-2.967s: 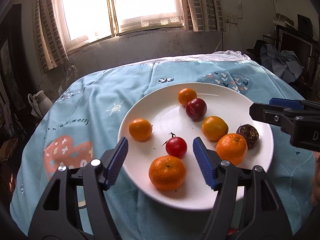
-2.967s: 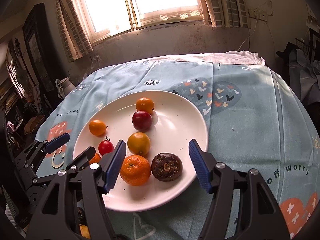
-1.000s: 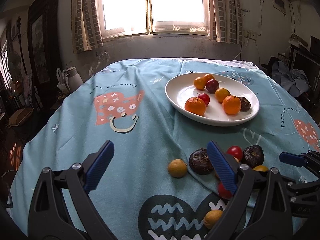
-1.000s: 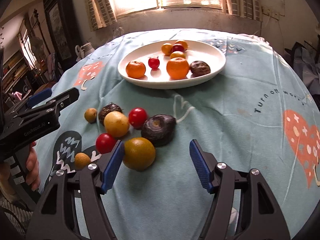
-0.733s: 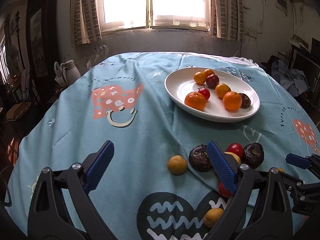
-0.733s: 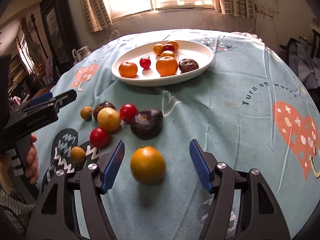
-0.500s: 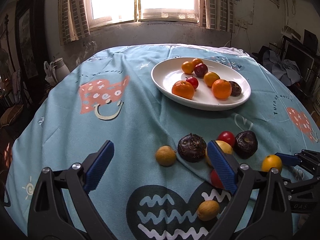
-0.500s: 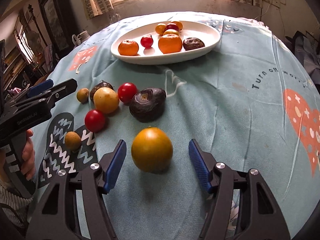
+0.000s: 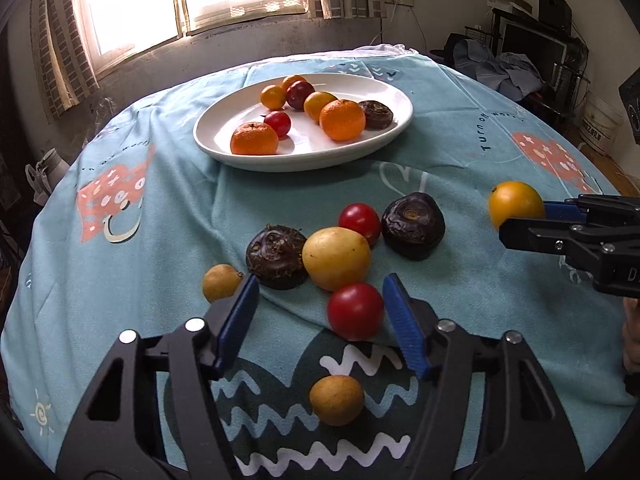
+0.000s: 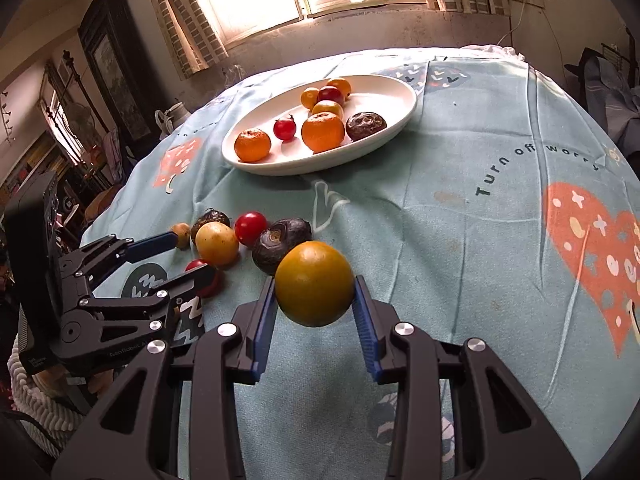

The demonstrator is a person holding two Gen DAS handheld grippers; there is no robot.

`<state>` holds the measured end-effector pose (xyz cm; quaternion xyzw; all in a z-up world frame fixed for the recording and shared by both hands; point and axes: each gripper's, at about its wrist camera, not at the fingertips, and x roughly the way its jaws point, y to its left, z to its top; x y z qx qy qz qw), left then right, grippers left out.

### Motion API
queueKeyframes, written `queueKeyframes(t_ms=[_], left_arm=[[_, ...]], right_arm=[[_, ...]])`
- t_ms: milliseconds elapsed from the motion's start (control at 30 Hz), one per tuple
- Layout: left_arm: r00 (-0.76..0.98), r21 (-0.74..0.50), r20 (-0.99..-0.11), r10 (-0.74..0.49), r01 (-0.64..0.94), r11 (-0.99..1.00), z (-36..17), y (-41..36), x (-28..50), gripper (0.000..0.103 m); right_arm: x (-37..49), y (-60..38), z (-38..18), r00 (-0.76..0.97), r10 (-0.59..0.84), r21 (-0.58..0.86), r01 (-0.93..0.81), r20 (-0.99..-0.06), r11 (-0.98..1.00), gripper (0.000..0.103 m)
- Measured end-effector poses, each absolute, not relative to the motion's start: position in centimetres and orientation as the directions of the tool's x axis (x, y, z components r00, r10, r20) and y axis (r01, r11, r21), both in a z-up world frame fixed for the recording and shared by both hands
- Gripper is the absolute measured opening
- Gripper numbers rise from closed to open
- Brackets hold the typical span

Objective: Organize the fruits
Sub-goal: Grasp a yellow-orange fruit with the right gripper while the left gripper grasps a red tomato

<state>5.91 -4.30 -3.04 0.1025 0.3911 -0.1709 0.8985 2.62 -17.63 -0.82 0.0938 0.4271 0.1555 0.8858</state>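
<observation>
A white plate [image 9: 372, 88] at the far side of the table holds several fruits, among them two mandarins. Loose fruit lies nearer: a yellow fruit [image 9: 336, 258], two dark wrinkled fruits [image 9: 277, 256] [image 9: 412, 220], a red tomato [image 9: 359, 219] and two small tan fruits [image 9: 221, 282] [image 9: 337, 399]. My left gripper [image 9: 320, 322] straddles another red tomato [image 9: 355, 311]. Its jaws are closing, with a wide gap still on the left side. My right gripper [image 10: 314, 308] is closing, and both pads press an orange-yellow round fruit [image 10: 314, 283]. That fruit [image 9: 516, 204] also shows at the right of the left wrist view.
A light blue printed cloth [image 10: 500, 240] covers the round table and falls away at its edges. A pale jug [image 9: 40, 176] stands beyond the left edge. Dark furniture and a clothes pile [image 9: 500, 68] crowd the right. A hand in a knitted sleeve [image 10: 36, 400] holds the left gripper.
The left gripper dropped toward the loose fruit and its jaws narrowed around a red tomato. The right jaws came in from a wide stance onto the orange-yellow fruit.
</observation>
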Motion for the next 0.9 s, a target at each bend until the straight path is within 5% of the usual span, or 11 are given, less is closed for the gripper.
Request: queueKeyframes(t_ms=[333,633,900], left_arm=[[0.538,-0.022,-0.792,-0.288,0.446,0.895,-4.5,-5.2,6.6,0.03],[0.619,-0.062,-0.706,-0.344,0.43,0.901,-0.7,-3.7,6.3,0.029],[0.713,-0.044,-0.662,-0.232,0.271,0.962,4.5,-1.3,15.6,0.029]], right_arm=[[2.7,-18.0,-0.8,0.596,0.347,0.303,-0.177,-0.724,0.936,0.038],[3.2,-19.4,0.4,0.637,0.351,0.34,-0.145,-0.686,0.929,0.038],[10.8,-18.3,4.7,0.64,0.377,0.36,-0.165,-0.669,0.918,0.038]])
